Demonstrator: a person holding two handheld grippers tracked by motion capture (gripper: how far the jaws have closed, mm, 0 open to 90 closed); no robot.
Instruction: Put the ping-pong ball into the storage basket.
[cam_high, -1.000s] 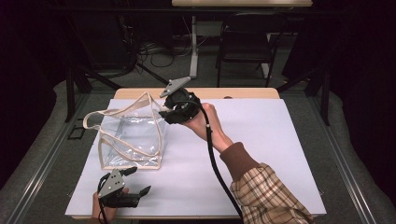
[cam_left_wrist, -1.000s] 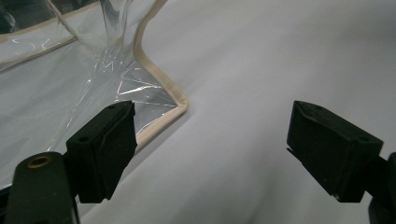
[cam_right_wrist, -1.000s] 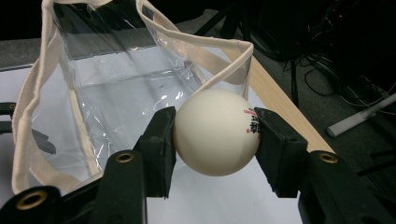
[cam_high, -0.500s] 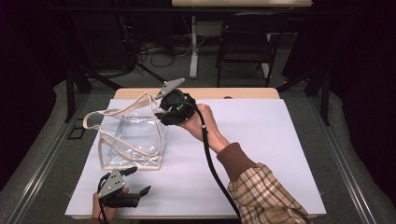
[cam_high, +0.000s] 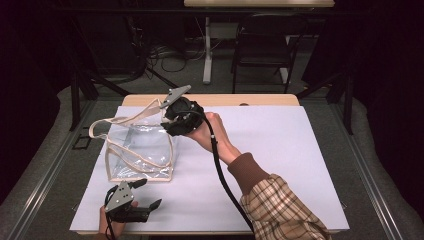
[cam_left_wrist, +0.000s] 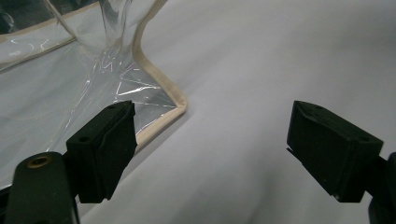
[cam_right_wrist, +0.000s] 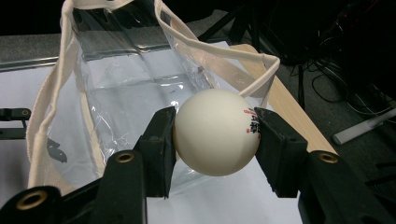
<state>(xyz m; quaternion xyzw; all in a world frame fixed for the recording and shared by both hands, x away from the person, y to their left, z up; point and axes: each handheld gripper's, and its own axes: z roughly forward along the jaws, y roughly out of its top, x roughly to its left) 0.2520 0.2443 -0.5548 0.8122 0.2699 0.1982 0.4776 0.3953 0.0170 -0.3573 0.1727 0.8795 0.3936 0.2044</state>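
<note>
Ball, white with small print, is pinched between the jaws of the right gripper just above the mouth of the clear bag. At the table's near left corner the left gripper rests spread wide and empty, beside the bag's cream-trimmed corner. Judging from this, the ball should be centred between the handles and lowered past the rim before release, so it cannot bounce off the floppy plastic.
</note>
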